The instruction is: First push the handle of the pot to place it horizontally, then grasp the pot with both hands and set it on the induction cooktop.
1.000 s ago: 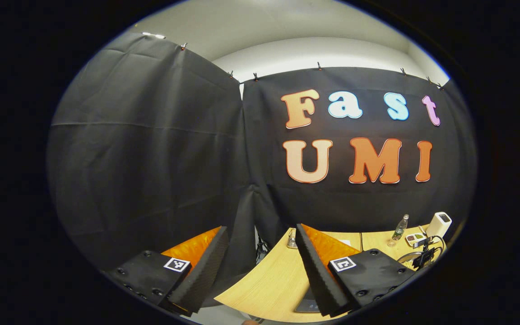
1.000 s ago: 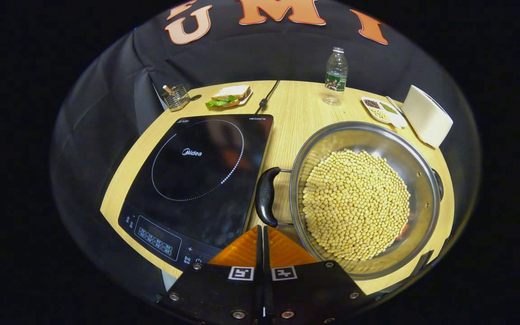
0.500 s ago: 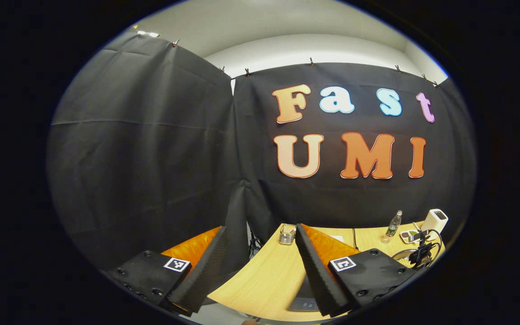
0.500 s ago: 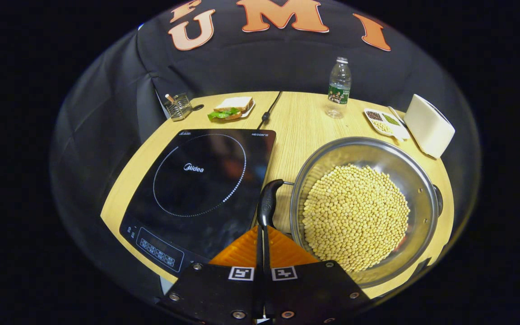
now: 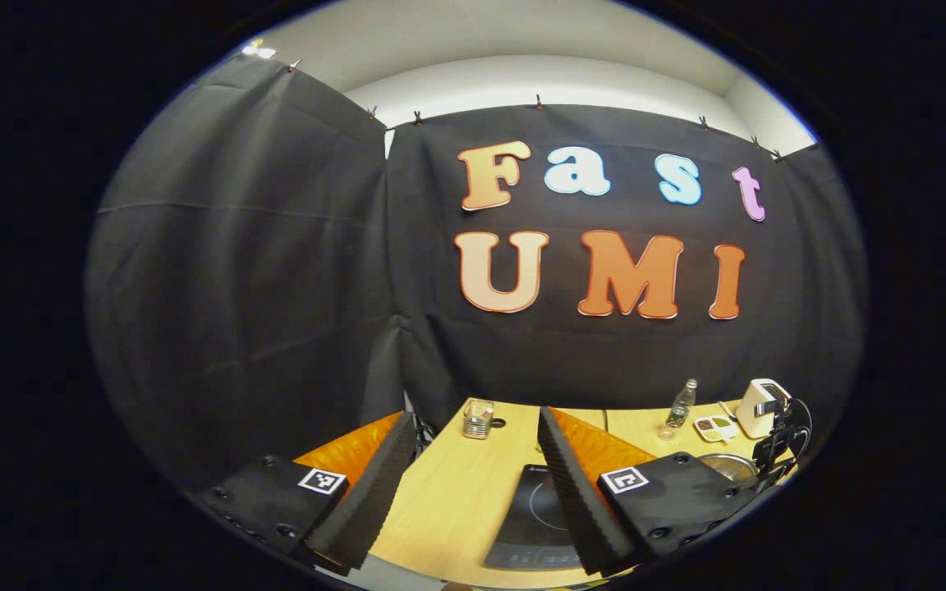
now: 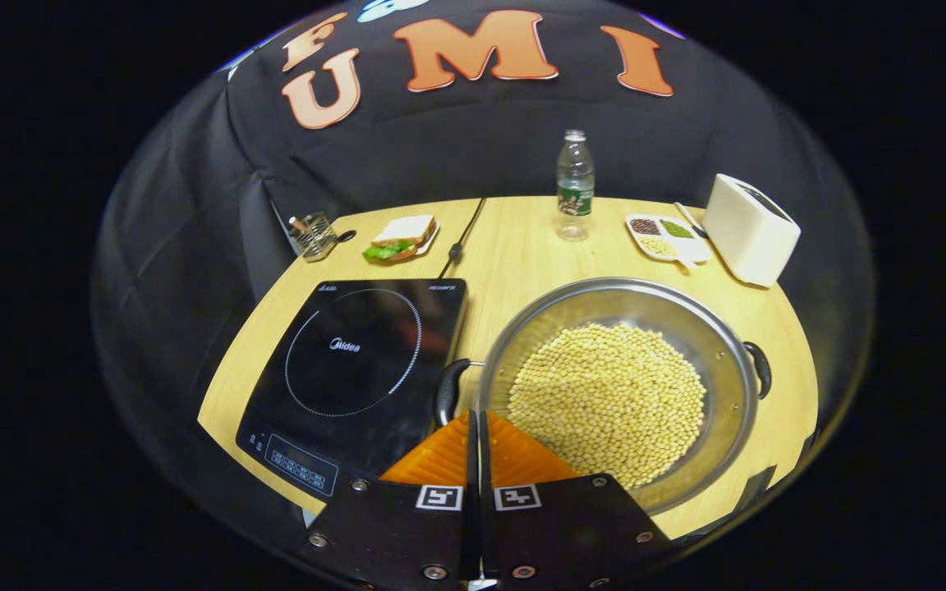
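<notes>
Black cloth wall (image 5: 259,271) – pale ceiling (image 5: 522,41) above – light wooden table (image 6: 522,246) below.

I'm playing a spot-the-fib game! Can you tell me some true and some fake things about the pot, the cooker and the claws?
1. The pot is full of yellow beans. True.
2. The pot sits on the induction cooktop. False: it rests on the table beside it.
3. The right claw is closed. True.
4. The left claw is squeezing the pot handle. False: it is open, holding nothing.
5. A water bottle stands upright. True.
</notes>
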A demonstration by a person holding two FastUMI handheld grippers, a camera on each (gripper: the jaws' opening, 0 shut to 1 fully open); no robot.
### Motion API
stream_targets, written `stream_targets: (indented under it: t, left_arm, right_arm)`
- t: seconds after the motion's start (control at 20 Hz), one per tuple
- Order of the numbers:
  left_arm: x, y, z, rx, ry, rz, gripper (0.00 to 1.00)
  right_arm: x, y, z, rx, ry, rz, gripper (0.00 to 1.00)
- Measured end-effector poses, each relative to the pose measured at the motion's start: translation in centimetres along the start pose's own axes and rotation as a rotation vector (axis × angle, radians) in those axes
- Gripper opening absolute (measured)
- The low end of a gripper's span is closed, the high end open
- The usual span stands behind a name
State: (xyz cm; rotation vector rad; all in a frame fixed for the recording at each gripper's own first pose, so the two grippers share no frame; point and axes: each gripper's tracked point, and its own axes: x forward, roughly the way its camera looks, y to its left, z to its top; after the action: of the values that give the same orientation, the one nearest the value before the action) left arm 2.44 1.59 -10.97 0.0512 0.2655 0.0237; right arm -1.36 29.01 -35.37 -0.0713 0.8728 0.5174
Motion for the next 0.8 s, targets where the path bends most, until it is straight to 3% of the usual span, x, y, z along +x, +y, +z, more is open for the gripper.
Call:
stream_targets:
  t: [0.4, 0.6, 0.8]
  left_arm:
    - [3.5, -10.1, -5.2, -0.013, 0.122, -0.213, 0.98]
    - [4.6, -14.8, -8.9, -0.021, 0.208, -0.296, 0.98]
    - [5.9, -18.9, -12.8, -0.027, 0.303, -0.348, 0.98]
  right_arm:
    - [-2.8, -8.4, -0.1, 0.090, -0.043, -0.122, 0.00]
    - [-3.9, -12.4, -0.7, 0.141, -0.052, -0.181, 0.00]
    - [-4.7, -16.0, -0.9, 0.176, -0.065, -0.230, 0.06]
